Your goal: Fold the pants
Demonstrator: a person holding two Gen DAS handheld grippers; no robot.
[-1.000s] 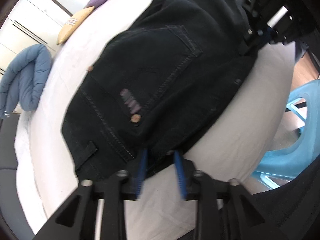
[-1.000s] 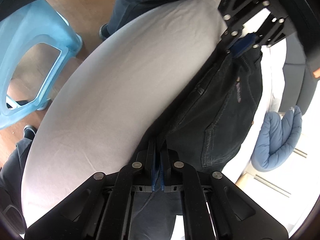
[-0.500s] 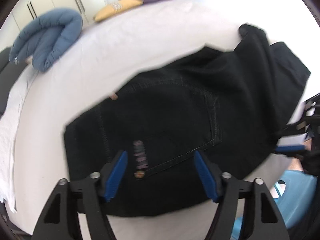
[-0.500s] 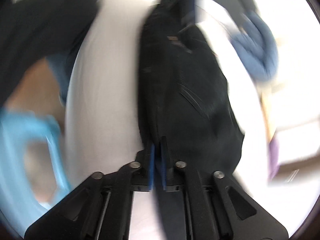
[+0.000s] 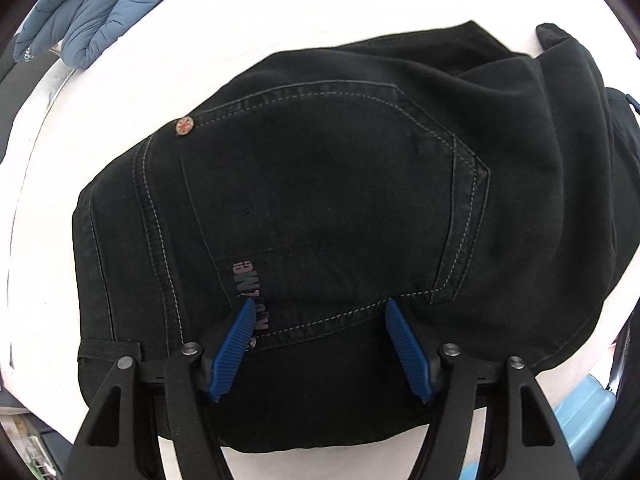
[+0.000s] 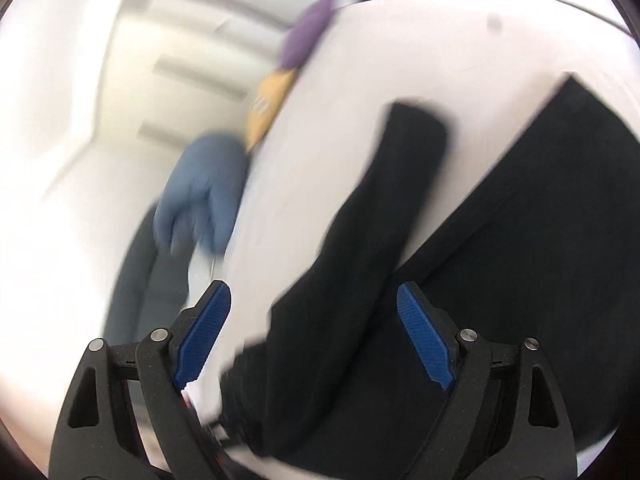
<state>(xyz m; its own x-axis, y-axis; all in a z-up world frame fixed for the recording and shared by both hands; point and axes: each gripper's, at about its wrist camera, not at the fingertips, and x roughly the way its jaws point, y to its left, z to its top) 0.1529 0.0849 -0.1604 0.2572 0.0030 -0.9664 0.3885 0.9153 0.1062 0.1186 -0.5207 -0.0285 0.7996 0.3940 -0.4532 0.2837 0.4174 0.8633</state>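
Pants point(image 5: 320, 208), black denim, are lying folded on the white bed point(image 5: 280, 12), back pocket facing up, a loose leg bunching at the right edge in the left wrist view. Left gripper point(image 5: 320, 312) is hovering over the waistband area, its jaws having just been opening, standing apart and gripping nothing. Right gripper point(image 6: 314, 308) is likewise showing jaws just opened wide above blurred black fabric, pressing on nothing, with a blue padded garment point(image 6: 200, 192) lying well apart.

Right gripper point(image 6: 314, 304) with blue ribbed pads, jaws just sprung wide over black fabric pants point(image 6: 500, 248) on white bedding point(image 6: 420, 40), blurred blue padded bundle point(image 6: 200, 196) at nine o'clock, possibly a jacket
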